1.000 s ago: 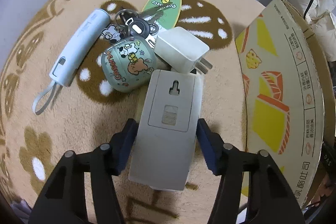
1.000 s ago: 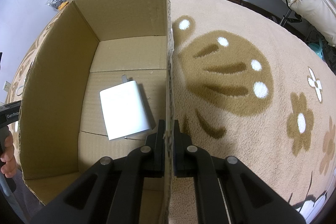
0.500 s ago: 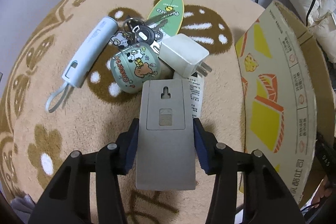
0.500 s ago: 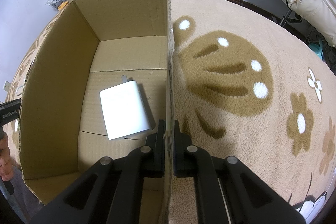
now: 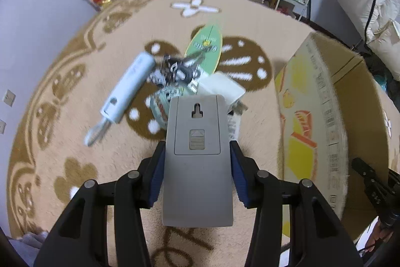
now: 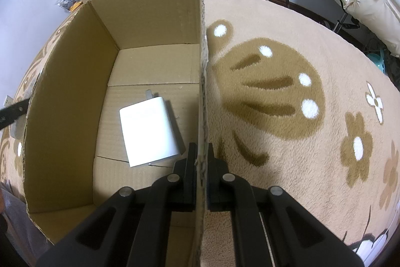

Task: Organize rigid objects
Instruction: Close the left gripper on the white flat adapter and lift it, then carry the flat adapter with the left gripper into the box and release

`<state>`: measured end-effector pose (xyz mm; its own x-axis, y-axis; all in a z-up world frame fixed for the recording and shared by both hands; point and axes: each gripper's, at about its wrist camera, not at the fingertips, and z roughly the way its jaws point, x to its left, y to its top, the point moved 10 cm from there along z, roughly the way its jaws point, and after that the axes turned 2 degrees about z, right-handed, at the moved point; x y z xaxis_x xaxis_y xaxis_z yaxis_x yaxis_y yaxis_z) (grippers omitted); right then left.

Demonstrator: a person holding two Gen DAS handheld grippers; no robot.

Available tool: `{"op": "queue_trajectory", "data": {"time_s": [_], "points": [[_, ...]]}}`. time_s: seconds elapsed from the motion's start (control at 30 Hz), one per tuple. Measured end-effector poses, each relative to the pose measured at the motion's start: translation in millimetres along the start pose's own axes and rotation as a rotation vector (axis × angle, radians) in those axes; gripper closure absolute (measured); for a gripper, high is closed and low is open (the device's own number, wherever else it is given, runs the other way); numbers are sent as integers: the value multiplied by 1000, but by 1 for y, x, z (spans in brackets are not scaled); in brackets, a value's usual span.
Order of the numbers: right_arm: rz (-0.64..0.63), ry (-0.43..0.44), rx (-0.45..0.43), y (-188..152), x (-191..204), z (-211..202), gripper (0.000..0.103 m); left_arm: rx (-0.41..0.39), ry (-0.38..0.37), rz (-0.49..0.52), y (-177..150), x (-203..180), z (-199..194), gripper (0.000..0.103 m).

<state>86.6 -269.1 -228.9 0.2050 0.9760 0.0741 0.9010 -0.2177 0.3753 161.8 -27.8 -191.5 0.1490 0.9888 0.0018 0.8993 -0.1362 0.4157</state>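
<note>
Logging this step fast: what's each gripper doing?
Left gripper: shut on the grey remote.
Right gripper: shut on the cardboard box wall.

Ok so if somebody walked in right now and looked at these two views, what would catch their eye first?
Probably the grey remote-like device, back side up, clamped in the left gripper above the patterned rug, with a blurred pile of small items lying beyond it. Next, the open cardboard box, whose side wall the right gripper pinches, with one white charger lying flat on its floor.
</note>
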Motion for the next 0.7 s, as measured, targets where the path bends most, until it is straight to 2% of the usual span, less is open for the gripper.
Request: {"op": "queue_trajectory", "data": {"time_s": [0.37, 0.7], "points": [[-5, 1, -3, 1, 2, -4, 96, -163, 29, 90, 36, -37, -72, 56], [-9, -1, 0, 2, 2, -4, 98, -201, -38, 160, 53, -102, -91, 56]]}}
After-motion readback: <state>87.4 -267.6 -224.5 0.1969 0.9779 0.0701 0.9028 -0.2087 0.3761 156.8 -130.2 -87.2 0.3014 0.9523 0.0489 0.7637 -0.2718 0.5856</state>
